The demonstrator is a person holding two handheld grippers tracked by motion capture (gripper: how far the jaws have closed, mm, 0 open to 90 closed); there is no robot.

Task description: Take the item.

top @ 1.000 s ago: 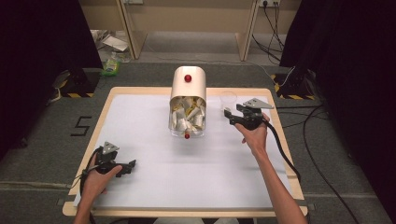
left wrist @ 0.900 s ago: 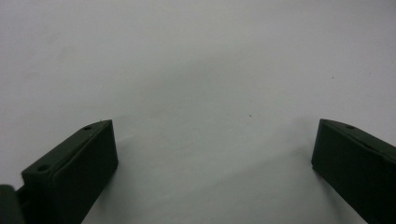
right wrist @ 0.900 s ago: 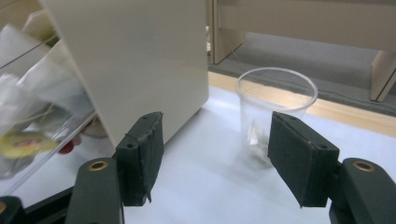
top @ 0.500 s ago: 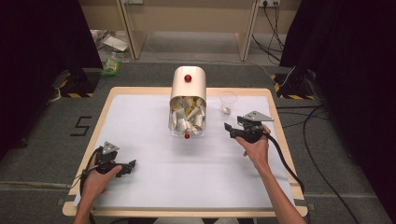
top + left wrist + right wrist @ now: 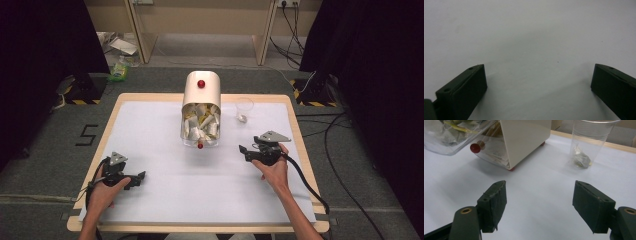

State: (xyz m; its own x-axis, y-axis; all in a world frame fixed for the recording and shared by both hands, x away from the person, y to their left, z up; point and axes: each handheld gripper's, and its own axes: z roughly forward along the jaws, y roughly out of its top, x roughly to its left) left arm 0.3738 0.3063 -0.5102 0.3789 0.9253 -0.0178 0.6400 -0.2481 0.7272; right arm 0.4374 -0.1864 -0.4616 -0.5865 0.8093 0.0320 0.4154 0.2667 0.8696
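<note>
Two hand-held grippers are seen from the high view. The right hand-held gripper (image 5: 246,150) has moved back from the clear plastic cup (image 5: 244,109) over the last second and is now lower on the white surface (image 5: 150,125), nearer to the person, with nothing in it. The left hand-held gripper (image 5: 140,176) rests at the same place as before, near the front left corner. The cream dispenser box (image 5: 201,107), with its red knob (image 5: 201,83) on top and its clear front full of sachets, stands at the middle back; the cup is just beside it on the right, with one small packet (image 5: 242,118) inside.

From the left gripper view, the jaws stand wide apart and released over bare surface.

From the right gripper view, the jaws are also spread and hold nothing. The cup (image 5: 593,142) with the packet (image 5: 581,158) is ahead, well apart from them. I judge that one packet is already delivered and this gripper is free to go to the dispenser again.
</note>
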